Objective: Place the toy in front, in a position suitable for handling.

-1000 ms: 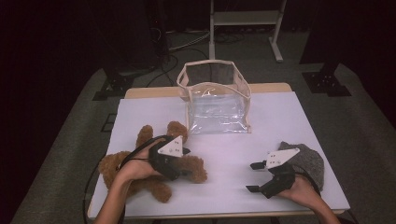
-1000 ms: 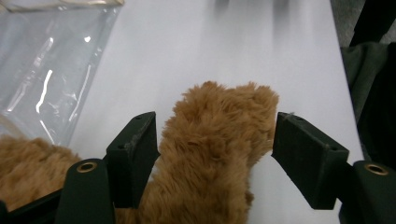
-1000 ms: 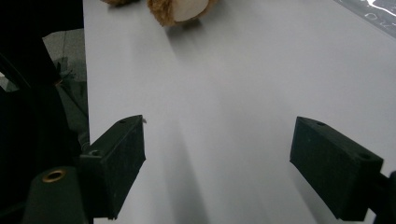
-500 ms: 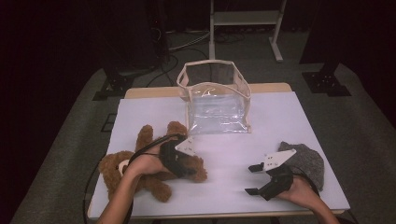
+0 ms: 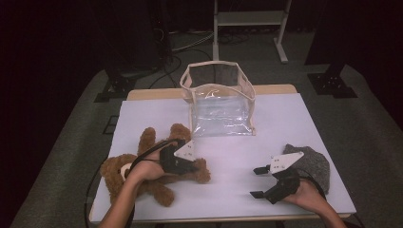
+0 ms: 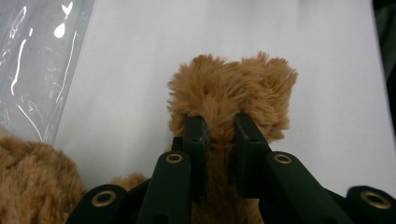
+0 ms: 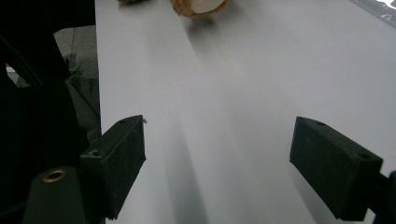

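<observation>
Left gripper view has my left tongs clenched on the teddy bear's limb, so next is probably lifting it toward the clear bag (right tongs hang released over the bench).

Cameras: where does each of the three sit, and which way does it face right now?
High view: above the person's side, looking forward and down on the table; both forearms, left gripper, right gripper.
Left gripper view: rides the left gripper, looking along jaws shut on the teddy bear.
Right gripper view: rides the right gripper, facing across bare table between open jaws.
Shared: bear and clear bag appear in the high and left gripper views.
</observation>
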